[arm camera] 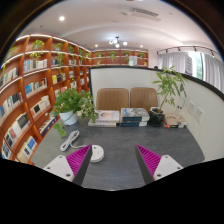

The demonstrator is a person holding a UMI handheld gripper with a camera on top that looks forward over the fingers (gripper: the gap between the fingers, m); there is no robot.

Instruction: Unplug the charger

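Charger [96,153]: small white round-ish block on the grey tabletop [120,160], just ahead of the left finger, white cable [72,140] coiling off it toward the potted plant. Can't tell from here whether it sits in a socket or a strip; plug interface too small to read.

Gripper [113,163]: jaws wide open, holding nothing, magenta pads [79,160] facing in, bare tabletop between them. Charger left of the jaw centreline, not between the fingers.

Risks, judged:
- Closing as aligned now grabs air or clips the charger edge and shoves it sideways. Cause: lateral offset to the left.
- Grabbing cable instead of body likely strains the cord and may not free the plug. Cause: coil lies right next to the charger.
- Pulling off-axis could drag whatever it is plugged into along the tabletop. Cause: nothing visibly anchoring it.
- Loose coil could snag the left finger on approach.

Around the charger:
- Potted plant [72,105] behind it, in a white pot, leaves overhanging the cable area; could get brushed on a high approach.
- Books and boxes [130,118] stacked farther back at the tabletop's far edge, well apart.
- Second plant [168,92] far right of it, well apart.
- Two chairs [113,98] beyond the tabletop.
- Bookshelves [30,95] along the wall to the left, out of reach.

Path from jaws to charger otherwise free.
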